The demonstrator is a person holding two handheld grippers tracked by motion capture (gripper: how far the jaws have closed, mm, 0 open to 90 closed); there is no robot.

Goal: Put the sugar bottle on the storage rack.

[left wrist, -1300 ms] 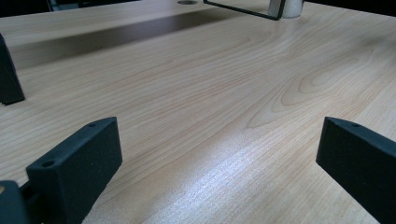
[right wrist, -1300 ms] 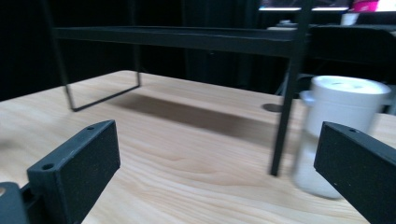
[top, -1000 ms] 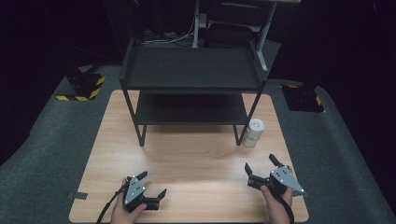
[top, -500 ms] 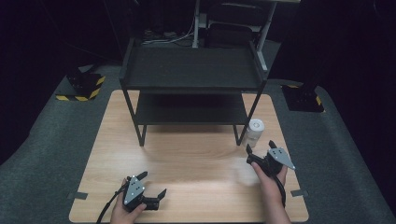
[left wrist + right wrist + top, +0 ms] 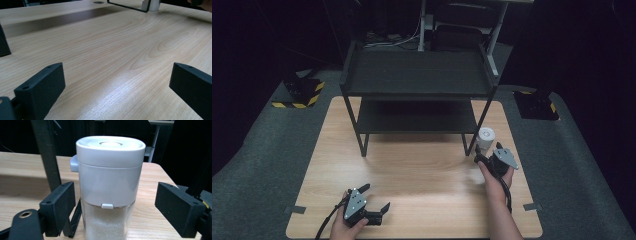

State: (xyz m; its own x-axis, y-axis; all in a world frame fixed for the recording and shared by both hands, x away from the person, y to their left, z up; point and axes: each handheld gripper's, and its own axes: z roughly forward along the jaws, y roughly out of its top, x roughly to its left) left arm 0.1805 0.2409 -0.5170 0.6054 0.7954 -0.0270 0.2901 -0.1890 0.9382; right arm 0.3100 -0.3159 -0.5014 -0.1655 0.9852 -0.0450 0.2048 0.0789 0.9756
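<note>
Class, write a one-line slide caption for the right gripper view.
Open black tongs flank a white-lidded clear plastic jar of white granules on the wooden table.

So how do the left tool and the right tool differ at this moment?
The left tool sits near the table's front edge, with bare wood between its jaws; the right tool is farther forward, beside the rack's leg, with the white container between its jaws, apart from both. The left tool points right across the table; the right tool points ahead. Both are open.

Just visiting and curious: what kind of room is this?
Probably a lab or recording studio, not a home: a bare light wooden table with a black two-tier metal shelf, hazard-striped floor blocks, and dark surroundings.
</note>
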